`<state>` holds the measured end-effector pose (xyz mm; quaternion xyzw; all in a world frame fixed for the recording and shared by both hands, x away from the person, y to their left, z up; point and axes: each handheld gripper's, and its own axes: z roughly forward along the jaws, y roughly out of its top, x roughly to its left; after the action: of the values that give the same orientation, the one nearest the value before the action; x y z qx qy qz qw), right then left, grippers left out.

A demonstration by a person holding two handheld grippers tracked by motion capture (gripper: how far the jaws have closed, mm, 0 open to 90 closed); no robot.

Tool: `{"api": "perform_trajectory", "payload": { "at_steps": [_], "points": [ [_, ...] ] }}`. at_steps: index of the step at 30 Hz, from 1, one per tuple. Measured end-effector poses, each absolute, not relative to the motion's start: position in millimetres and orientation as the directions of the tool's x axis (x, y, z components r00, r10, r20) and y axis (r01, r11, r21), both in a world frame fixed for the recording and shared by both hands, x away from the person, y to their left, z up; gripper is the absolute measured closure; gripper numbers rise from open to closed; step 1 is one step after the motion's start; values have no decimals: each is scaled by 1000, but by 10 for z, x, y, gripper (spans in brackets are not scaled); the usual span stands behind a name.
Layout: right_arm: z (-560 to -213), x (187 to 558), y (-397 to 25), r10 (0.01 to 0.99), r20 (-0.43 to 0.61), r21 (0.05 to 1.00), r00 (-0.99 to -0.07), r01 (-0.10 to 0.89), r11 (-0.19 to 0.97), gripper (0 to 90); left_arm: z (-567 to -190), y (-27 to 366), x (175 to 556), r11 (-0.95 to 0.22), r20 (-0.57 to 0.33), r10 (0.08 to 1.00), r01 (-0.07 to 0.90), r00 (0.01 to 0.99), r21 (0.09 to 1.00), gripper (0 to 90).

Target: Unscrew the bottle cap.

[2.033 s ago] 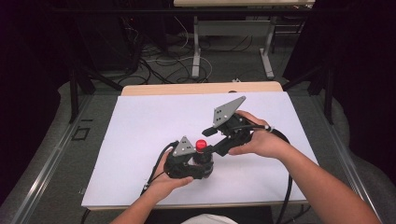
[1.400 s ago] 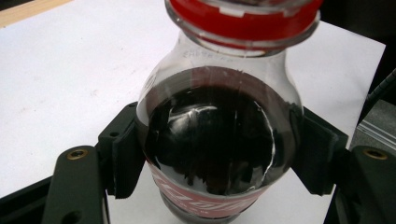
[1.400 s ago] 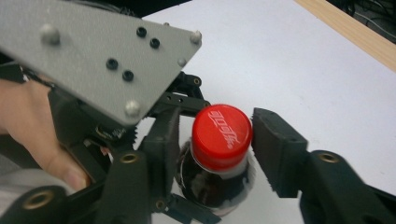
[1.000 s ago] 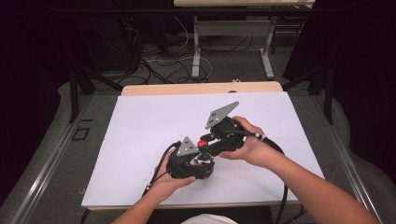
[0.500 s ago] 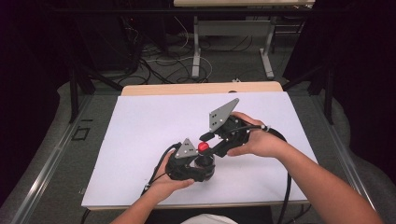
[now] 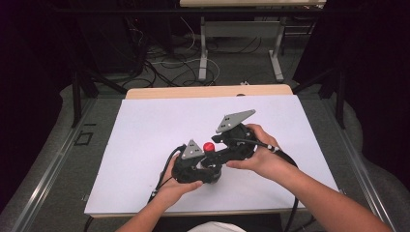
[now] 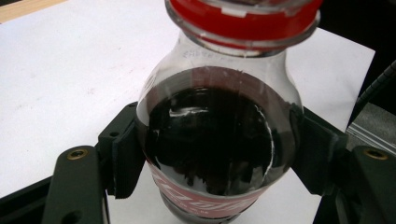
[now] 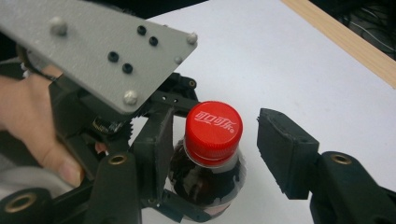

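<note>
A small cola bottle (image 7: 210, 140) with a red cap (image 8: 213, 126) and dark liquid stands on the white table sheet (image 6: 159, 125). My left gripper (image 7: 215, 158) is shut on the bottle's body, one pad on each side. My right gripper (image 8: 219, 149) is open, with one jaw on each side of the cap. Its left jaw is close against the neck, and a gap shows between the cap and its right jaw. In the high view the cap (image 6: 208, 146) shows between the left gripper (image 6: 205, 166) and the right gripper (image 6: 215, 151), near the table's front middle.
The left gripper's grey plate (image 8: 102, 51) and a hand (image 8: 32, 121) crowd the left of the right gripper view. A wooden table edge (image 6: 208, 91) runs along the back. Cables and table legs (image 6: 203, 53) lie on the floor beyond.
The right gripper dipped closer over the cap a second ago and has since drawn back slightly. The left gripper keeps its hold on the bottle in the same spot.
</note>
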<state>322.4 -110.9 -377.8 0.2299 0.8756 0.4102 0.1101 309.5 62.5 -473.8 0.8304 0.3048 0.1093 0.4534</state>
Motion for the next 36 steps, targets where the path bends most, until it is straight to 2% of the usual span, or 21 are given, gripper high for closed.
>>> {"api": "perform_trajectory", "payload": {
  "at_steps": [5, 16, 19, 20, 21, 25, 30, 33, 36],
  "points": [
    [-3792, 3211, -1084, 520, 34, 764, -854, 357, 537, 510, -4723, 605, 3103, -396, -93, 610, 404, 787, 824, 299],
    [-3814, 3252, -1056, 480, 13, 770, -877, 315, 555, 580, -4710, 566, 3075, -407, -87, 594, 392, 800, 825, 298],
    [-3820, 3311, -1068, 403, -4, 761, -915, 259, 595, 605, -4712, 562, 3069, -422, -82, 581, 386, 810, 821, 299],
    [-3818, 3375, -1088, 343, 10, 756, -939, 232, 613, 608, -4709, 564, 3068, -431, -81, 575, 385, 814, 817, 299],
    [-3818, 3375, -1088, 343, 10, 756, -939, 232, 613, 608, -4715, 556, 3059, -424, -79, 580, 384, 810, 820, 299],
    [-3794, 3488, -1129, 156, -4, 738, -988, 103, 667, 610, -4705, 564, 3037, -444, -92, 547, 381, 832, 811, 299],
    [-3774, 3588, -1157, -49, -23, 726, -999, -50, 686, 611, -4717, 545, 3004, -442, -82, 524, 353, 848, 824, 299],
    [-3776, 3610, -1163, -117, -23, 721, -993, -97, 686, 610, -4720, 544, 2984, -458, -75, 513, 347, 855, 819, 298],
    [-3786, 3617, -1167, -126, -13, 720, -992, -96, 688, 603, -4729, 541, 2985, -454, -78, 515, 349, 854, 820, 298]
  ]
}}
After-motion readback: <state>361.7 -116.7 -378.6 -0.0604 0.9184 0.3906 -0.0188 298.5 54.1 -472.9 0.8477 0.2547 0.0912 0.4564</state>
